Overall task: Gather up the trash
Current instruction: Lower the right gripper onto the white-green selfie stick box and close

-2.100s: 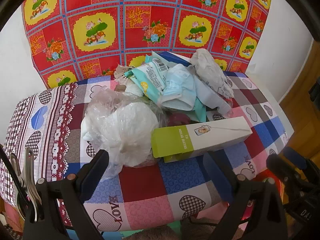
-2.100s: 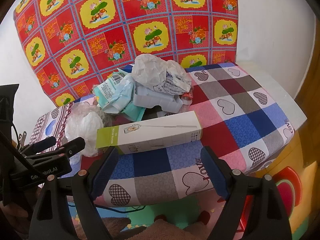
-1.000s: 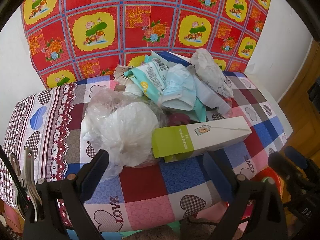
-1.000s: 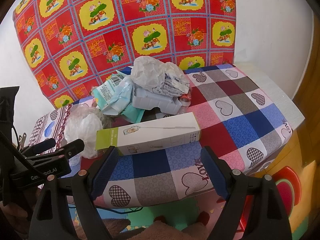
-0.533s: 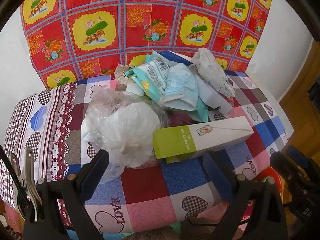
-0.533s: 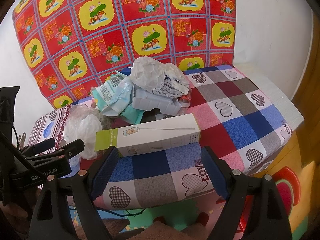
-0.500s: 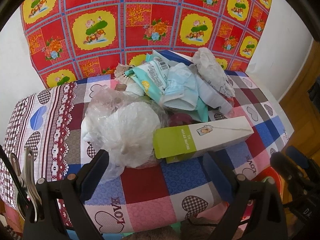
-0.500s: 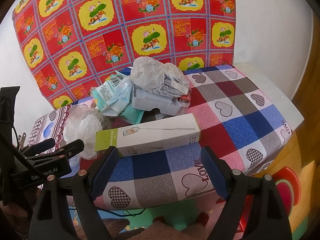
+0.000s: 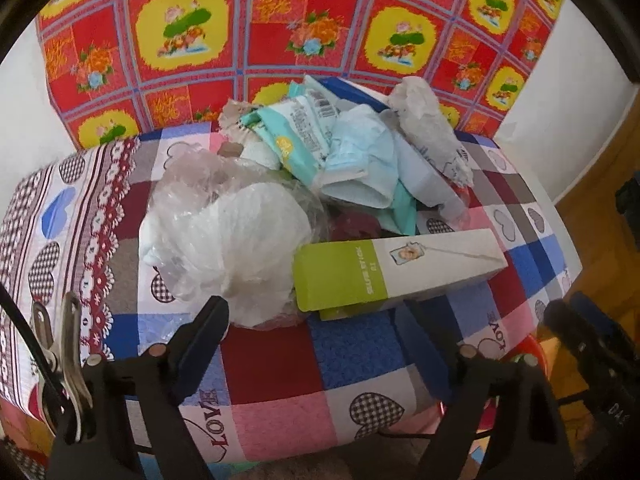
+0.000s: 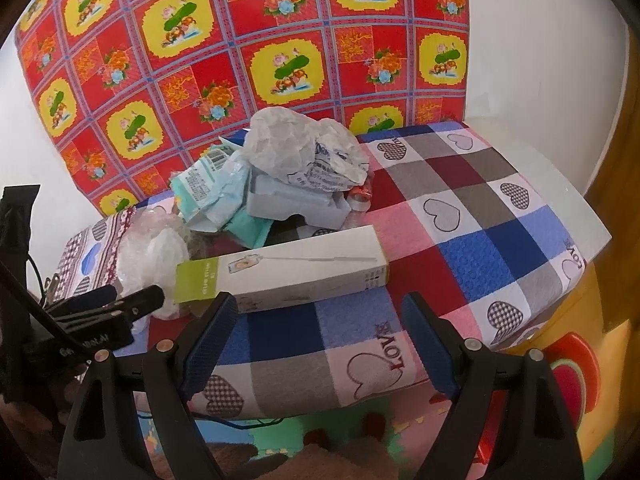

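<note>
You hold the left gripper (image 9: 316, 344) and right gripper (image 10: 320, 332) level, just short of the long box (image 10: 280, 276), jaws wide and empty. The box lies on the checked cloth (image 10: 472, 248), with the trash pile (image 10: 280, 176) just behind it.

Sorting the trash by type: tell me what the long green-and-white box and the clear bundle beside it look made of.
The long box looks like thin printed cardboard with a matte finish: crisp folded edges, flat printed faces. The clear bundle looks like thin crinkled plastic film, glossy and see-through, wrapped over something white and soft, maybe tissue or foam; that part is unclear.
</note>
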